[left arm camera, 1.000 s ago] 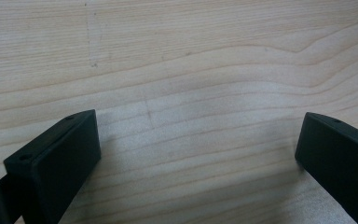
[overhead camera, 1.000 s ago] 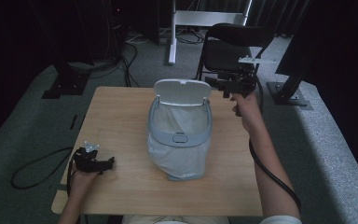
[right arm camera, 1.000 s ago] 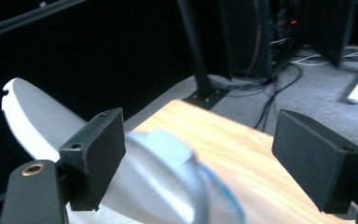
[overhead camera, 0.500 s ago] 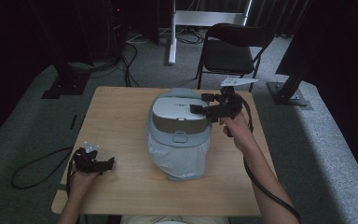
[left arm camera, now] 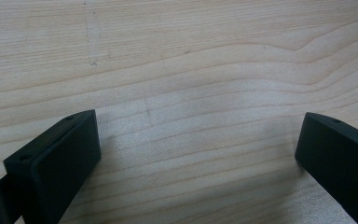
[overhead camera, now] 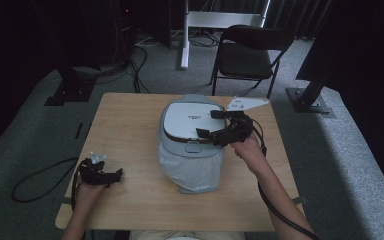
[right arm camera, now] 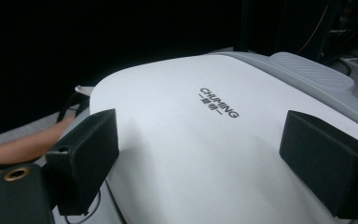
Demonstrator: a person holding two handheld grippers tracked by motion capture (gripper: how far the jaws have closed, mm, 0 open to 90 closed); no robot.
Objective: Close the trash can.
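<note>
your right gripper (overhead camera: 214,124) hangs over the closed white lid (overhead camera: 189,120) of the grey bin (overhead camera: 192,150), jaws spread wide with nothing between them; they have just been opening further. in the right gripper view both black jaws frame the lid (right arm camera: 205,140) from above, one on each side of the printed brand lettering (right arm camera: 218,108), and the pads do not press on it. whether the jaw tips touch the lid surface cannot be told.

the bin lies in the middle of the wooden table (overhead camera: 130,125), slightly toward the far edge, lid facing up. its translucent liner bag (overhead camera: 192,172) spreads out from under the lid toward your side of the table. the grey three-cornered plate (overhead camera: 247,104) on top of the right gripper points away toward the far right corner.

your left gripper (overhead camera: 111,176) rests low at the near left part of the table, well apart from the bin. in the left gripper view its jaws stand spread wide over bare wood grain (left arm camera: 191,93), gripping nothing.

a black folding chair (overhead camera: 247,57) stands beyond the far edge of the table. cables (overhead camera: 145,50) lie on the grey carpet behind it.
</note>
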